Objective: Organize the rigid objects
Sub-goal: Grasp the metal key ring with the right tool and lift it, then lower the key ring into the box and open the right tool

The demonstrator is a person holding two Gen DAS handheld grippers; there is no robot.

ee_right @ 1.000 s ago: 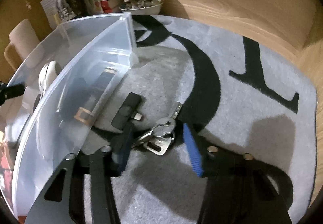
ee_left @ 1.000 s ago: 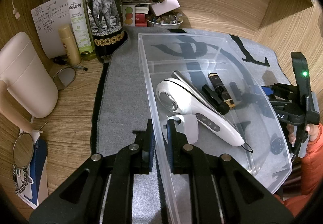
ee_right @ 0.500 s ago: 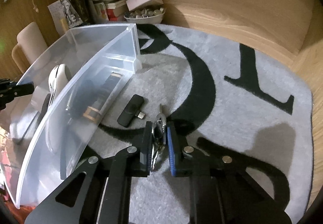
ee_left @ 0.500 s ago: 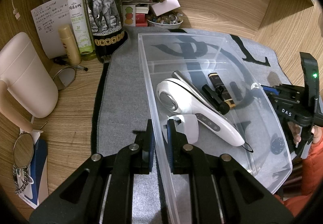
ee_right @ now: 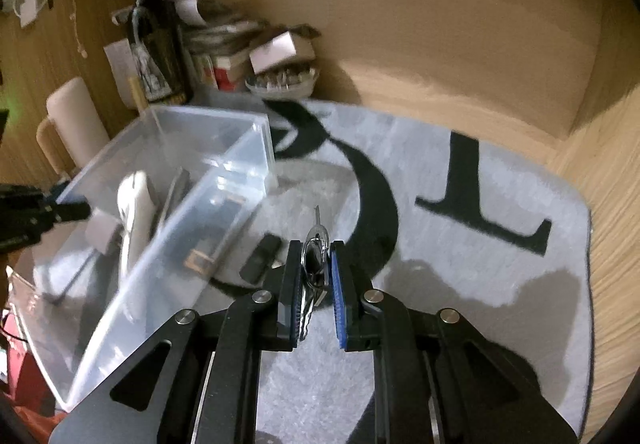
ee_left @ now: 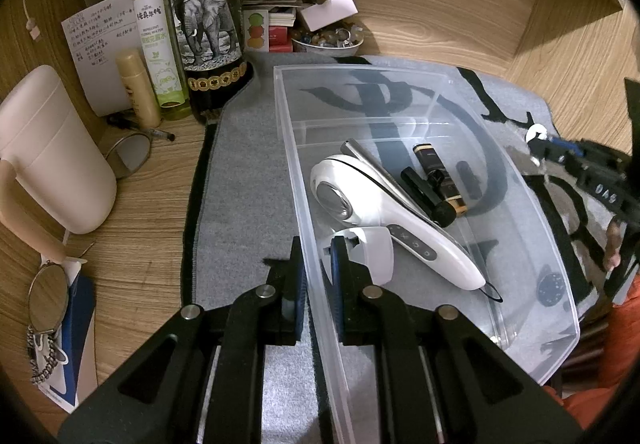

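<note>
The left-wrist view looks down into the clear plastic bin (ee_left: 420, 171), and only here do its contents read sharply: a white handheld device (ee_left: 384, 219) lying diagonally, head toward the upper left and tail toward the lower right, a silver pen-like rod (ee_left: 372, 167) alongside it, and two dark tubes (ee_left: 434, 183) on the same slant. The left gripper (ee_left: 318, 276) is pinched onto the bin's near wall, one finger outside and one inside, with only the thin plastic between the pads. At the upper left of that frame stand a dark elephant-label bottle (ee_left: 208, 27) and a green spray bottle (ee_left: 156, 39), with a pale jug (ee_left: 48, 155) at the left edge.

The right-wrist view shows what the other cannot: the right gripper (ee_right: 316, 284) closed narrowly on a bunch of keys (ee_right: 314, 264), held in the lower centre of the frame above the grey mat (ee_right: 460, 284). The keys' long axis runs along the fingers, with one thin blade pointing up and away toward the top of the frame; the rest of the bunch sits between the pads. A small black adapter (ee_right: 260, 258) lies on the mat just left of the fingers, close to the bin's outer wall (ee_right: 192, 228). The bin here is blurred, filling the left half of the frame.
</note>
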